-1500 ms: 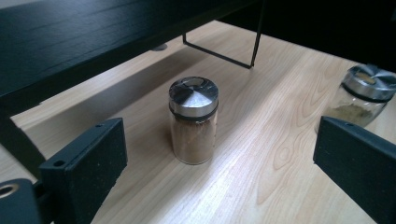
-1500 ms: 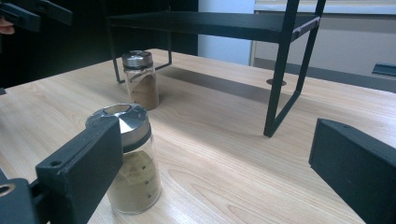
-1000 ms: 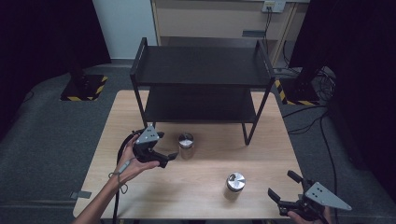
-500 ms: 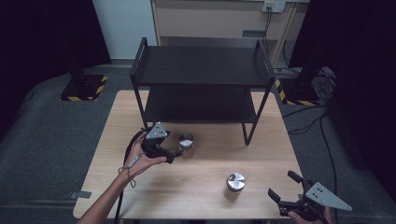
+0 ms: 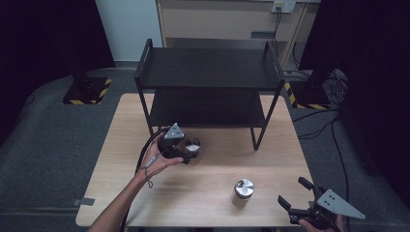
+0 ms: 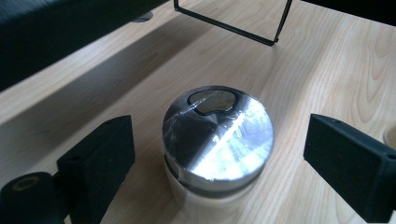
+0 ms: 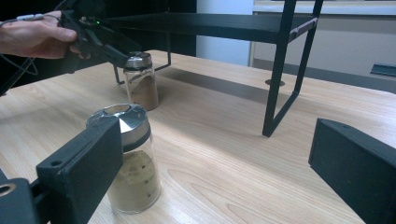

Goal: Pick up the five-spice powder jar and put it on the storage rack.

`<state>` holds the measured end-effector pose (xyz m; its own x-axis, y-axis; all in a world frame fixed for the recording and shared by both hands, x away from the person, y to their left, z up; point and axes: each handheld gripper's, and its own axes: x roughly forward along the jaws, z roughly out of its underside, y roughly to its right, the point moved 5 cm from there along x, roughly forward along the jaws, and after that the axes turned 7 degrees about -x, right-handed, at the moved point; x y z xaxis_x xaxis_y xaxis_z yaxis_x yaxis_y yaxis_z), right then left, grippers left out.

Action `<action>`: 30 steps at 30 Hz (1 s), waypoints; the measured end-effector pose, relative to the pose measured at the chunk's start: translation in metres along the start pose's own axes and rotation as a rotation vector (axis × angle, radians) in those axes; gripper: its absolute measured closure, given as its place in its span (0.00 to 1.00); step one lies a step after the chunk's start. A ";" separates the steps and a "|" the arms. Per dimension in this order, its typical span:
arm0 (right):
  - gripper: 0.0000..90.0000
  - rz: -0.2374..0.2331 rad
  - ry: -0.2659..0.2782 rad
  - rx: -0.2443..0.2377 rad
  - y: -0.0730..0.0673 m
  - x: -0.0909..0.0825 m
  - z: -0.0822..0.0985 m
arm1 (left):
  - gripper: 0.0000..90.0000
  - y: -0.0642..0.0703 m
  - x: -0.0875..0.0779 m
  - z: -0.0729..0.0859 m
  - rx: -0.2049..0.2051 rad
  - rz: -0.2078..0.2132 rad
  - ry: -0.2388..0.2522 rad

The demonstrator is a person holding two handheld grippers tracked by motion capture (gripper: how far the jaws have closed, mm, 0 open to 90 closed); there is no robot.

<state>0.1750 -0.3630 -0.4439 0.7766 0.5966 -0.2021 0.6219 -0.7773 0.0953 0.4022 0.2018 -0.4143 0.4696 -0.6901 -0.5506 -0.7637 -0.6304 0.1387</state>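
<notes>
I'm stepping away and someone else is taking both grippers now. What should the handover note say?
Left gripper: open, jaws on either side of the far spice jar in front of the rack, not closed on it.
Right gripper: open, holding nothing, at the table's near right corner.
Near spice jar: upright on the table, untouched.
Done: nothing lifted; both jars stand on the table, rack shelves hold no jar.
Left: probably close on the far jar, then handle the near one.

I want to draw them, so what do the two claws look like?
Both claws, left and right, are black, each topped with a grey three-cornered plate. Each has two chunky, blocky black jaws. A black cable trails from the left one along the bare forearm, and a thin cord loops round that wrist. No sleeves are in sight.
</notes>
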 end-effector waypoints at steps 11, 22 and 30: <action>0.04 -0.001 -0.001 0.002 0.000 0.000 0.000 | 0.36 0.001 0.011 0.002 0.034 -0.008 0.015; 0.04 -0.001 -0.001 0.003 0.000 0.000 0.000 | 0.37 0.001 0.002 0.001 0.016 -0.014 0.010; 0.04 -0.002 -0.001 0.002 0.000 0.000 0.000 | 0.37 0.001 -0.026 -0.007 0.031 -0.006 0.028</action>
<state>0.1751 -0.3628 -0.4441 0.7751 0.5983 -0.2030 0.6235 -0.7763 0.0928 0.3923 0.2163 -0.3941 0.4860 -0.6966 -0.5278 -0.7742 -0.6233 0.1099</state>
